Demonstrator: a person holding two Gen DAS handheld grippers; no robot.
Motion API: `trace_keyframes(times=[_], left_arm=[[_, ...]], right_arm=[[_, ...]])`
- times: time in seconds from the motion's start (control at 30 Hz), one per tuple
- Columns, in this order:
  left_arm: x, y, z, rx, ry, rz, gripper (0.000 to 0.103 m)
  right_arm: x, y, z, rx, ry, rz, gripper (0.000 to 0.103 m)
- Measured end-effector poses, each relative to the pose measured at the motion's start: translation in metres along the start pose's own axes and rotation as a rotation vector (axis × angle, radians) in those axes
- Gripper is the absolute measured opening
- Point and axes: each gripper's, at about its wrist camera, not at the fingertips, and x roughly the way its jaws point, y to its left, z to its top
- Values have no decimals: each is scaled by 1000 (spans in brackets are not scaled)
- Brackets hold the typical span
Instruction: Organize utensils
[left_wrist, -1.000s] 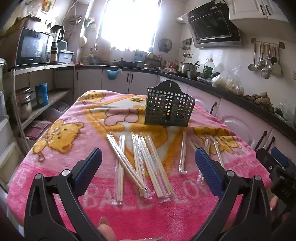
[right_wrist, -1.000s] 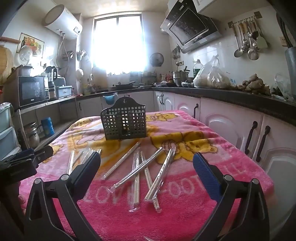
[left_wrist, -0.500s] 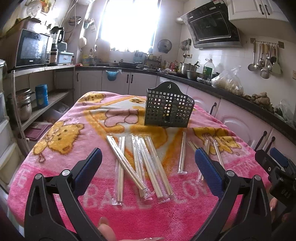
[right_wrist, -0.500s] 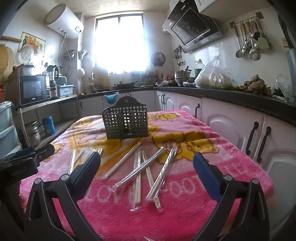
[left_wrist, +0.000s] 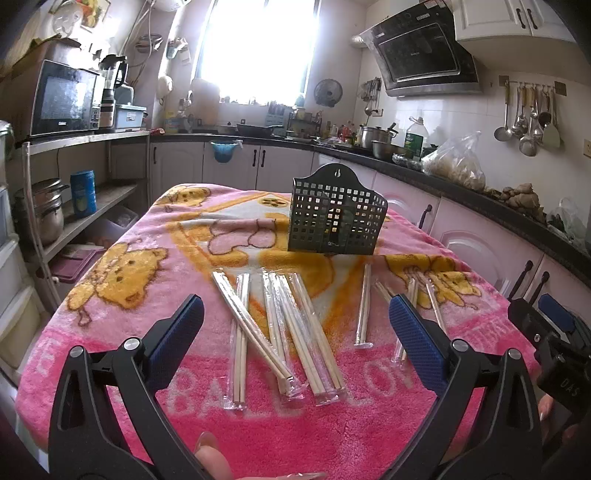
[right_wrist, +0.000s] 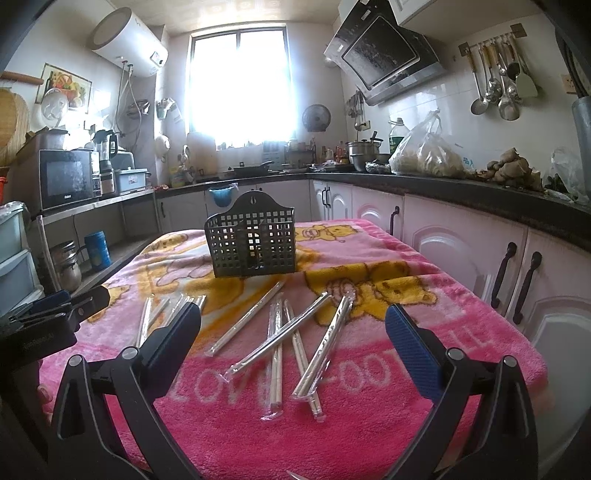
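Observation:
Several pairs of chopsticks in clear wrappers lie scattered on a pink blanket (left_wrist: 110, 280): one bunch (left_wrist: 295, 325) in the left wrist view, another bunch (right_wrist: 291, 339) in the right wrist view. A black perforated utensil basket (left_wrist: 334, 218) stands upright behind them, also in the right wrist view (right_wrist: 253, 243). My left gripper (left_wrist: 295, 321) is open and empty, held above the near chopsticks. My right gripper (right_wrist: 293, 332) is open and empty above its bunch. Each gripper shows at the edge of the other's view.
The blanket (right_wrist: 461, 325) covers a table. White cabinets with dark handles (right_wrist: 517, 288) run close along the right side. Open shelves with pots and a blue can (left_wrist: 83, 192) stand on the left. A dark counter (left_wrist: 424, 173) carries pots and bags.
Both grippers have shifted only slightly; the basket sits a little lower in the right wrist view. Nothing on the table has moved.

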Motion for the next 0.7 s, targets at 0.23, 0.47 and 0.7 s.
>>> trace_keyframes(times=[0.23, 0.47, 0.7], left_arm=[[0, -1, 0, 3, 3, -1, 92], [-1, 0, 1, 0, 5, -1, 92], [4, 6, 1, -10, 26, 1, 92]], right_arm=[[1, -1, 0, -5, -1, -2, 97], [0, -1, 0, -5, -3, -1, 97], [2, 4, 0, -15, 7, 13, 97]])
